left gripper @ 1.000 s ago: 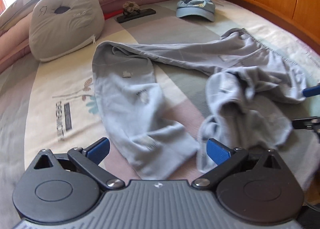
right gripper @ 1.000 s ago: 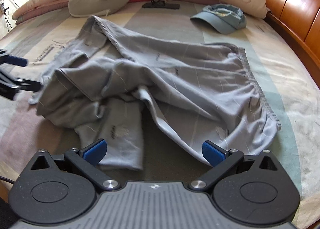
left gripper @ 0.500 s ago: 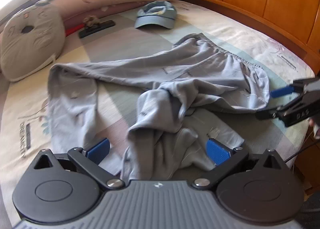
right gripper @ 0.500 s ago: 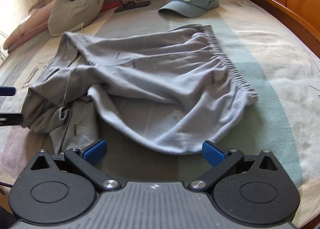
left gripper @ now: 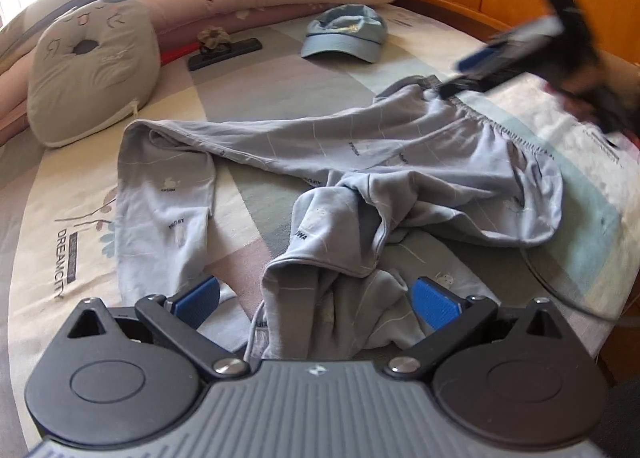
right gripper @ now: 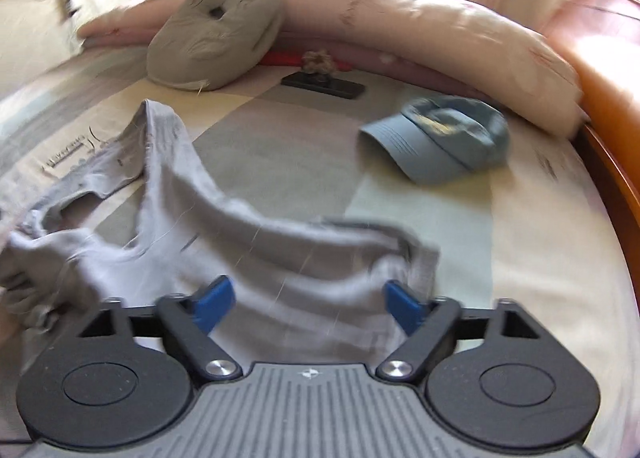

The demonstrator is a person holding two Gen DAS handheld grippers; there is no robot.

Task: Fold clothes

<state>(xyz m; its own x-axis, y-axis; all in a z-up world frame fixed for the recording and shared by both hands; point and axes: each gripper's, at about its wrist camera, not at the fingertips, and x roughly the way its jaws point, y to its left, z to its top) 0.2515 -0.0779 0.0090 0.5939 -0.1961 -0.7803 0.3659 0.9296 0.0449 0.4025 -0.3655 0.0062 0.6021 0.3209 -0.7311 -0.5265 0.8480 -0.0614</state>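
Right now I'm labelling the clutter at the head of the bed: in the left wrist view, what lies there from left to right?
Grey cushion → black flat object with a scrunchie on it → blue cap → right gripper, blurred.

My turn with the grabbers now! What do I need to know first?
Left gripper: open, empty, over the bunched trouser leg.
Right gripper: open, at the waistband end; the blur hides any contact.
Grey trousers: crumpled on the bed, one leg stretched out, the other heaped.
Done: nothing folded.
Left: flatten them, lay leg over leg, fold up.
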